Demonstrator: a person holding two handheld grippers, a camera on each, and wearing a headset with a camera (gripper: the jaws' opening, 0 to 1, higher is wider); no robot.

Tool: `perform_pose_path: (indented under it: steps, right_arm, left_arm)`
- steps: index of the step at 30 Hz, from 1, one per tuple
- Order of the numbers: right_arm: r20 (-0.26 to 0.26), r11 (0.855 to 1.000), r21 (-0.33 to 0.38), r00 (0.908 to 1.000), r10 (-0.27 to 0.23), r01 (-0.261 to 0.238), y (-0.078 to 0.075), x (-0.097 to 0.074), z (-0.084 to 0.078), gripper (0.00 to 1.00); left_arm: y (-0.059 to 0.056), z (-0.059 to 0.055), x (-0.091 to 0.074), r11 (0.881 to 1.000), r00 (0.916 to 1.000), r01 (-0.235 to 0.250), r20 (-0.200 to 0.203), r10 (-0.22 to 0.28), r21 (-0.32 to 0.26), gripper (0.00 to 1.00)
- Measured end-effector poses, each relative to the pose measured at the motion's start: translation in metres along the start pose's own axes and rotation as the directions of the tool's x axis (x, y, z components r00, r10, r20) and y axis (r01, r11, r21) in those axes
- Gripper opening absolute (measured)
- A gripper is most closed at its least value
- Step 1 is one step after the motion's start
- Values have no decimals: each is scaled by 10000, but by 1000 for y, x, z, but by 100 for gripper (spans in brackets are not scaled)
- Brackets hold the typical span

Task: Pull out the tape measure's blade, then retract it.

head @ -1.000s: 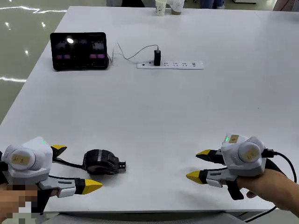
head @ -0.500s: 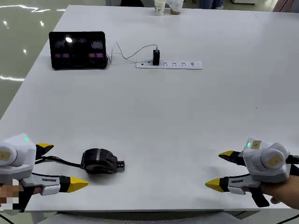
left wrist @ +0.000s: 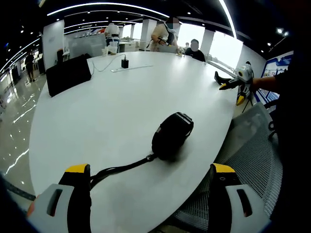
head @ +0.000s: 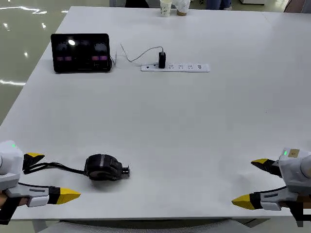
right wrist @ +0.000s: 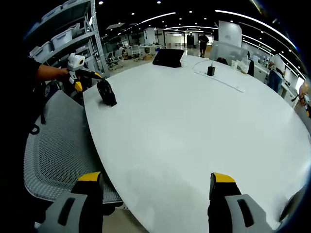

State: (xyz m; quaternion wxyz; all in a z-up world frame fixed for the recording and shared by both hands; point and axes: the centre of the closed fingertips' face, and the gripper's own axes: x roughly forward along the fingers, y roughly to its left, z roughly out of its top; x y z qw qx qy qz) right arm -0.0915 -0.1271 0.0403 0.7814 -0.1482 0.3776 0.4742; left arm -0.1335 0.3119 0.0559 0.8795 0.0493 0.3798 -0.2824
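A black tape measure (head: 103, 167) lies on the white table (head: 170, 116) near its front left edge, with a black wrist strap (head: 51, 167) trailing to the left. Its blade is retracted. In the left gripper view the tape measure (left wrist: 172, 135) sits just ahead of the open jaws. My left gripper (head: 40, 175) stands open at the front left corner, a short way left of the tape measure, holding nothing. My right gripper (head: 253, 180) stands open at the front right edge, far from the tape measure (right wrist: 106, 92), with nothing between its fingers.
A dark tablet (head: 80, 52) stands at the back left. A white power strip (head: 176, 67) with a black plug and cable lies behind the middle. Paper cups (head: 167, 7) stand at the far edge. A grey mesh chair (right wrist: 58, 150) sits below the table's front edge.
Both grippers have drawn outward and back toward the front corners, away from the tape measure. The tape measure has stayed where it lay.
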Motion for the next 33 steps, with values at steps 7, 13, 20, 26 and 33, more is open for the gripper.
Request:
perform_pose_path:
  steps: [7, 13, 20, 26, 33]
  right_arm:
    - [189, 9992, 278, 9994, -276, 271, -9, -14, -4, 99]
    - [155, 9990, 290, 9993, -332, 327, -9, -13, -5, 99]
    - [138, 9995, 212, 9996, -228, 225, -3, -11, -3, 99]
    - [187, 9996, 173, 9996, -223, 219, -4, -11, 0, 99]
    - [143, 9998, 113, 9997, -175, 174, -2, -9, 1, 99]
  left_arm:
    - [2, 4, -2, 9998, 9999, 119, -52, -120, -137, 99]
    - [1, 5, -2, 9995, 9996, 257, -124, -259, -199, 99]
    - [0, 4, -1, 9991, 9991, 347, -223, -352, -225, 99]
    - [4, 5, -2, 9995, 9993, 290, -216, -293, -123, 99]
    - [8, 9, -3, 9997, 9997, 213, -120, -215, -144, 99]
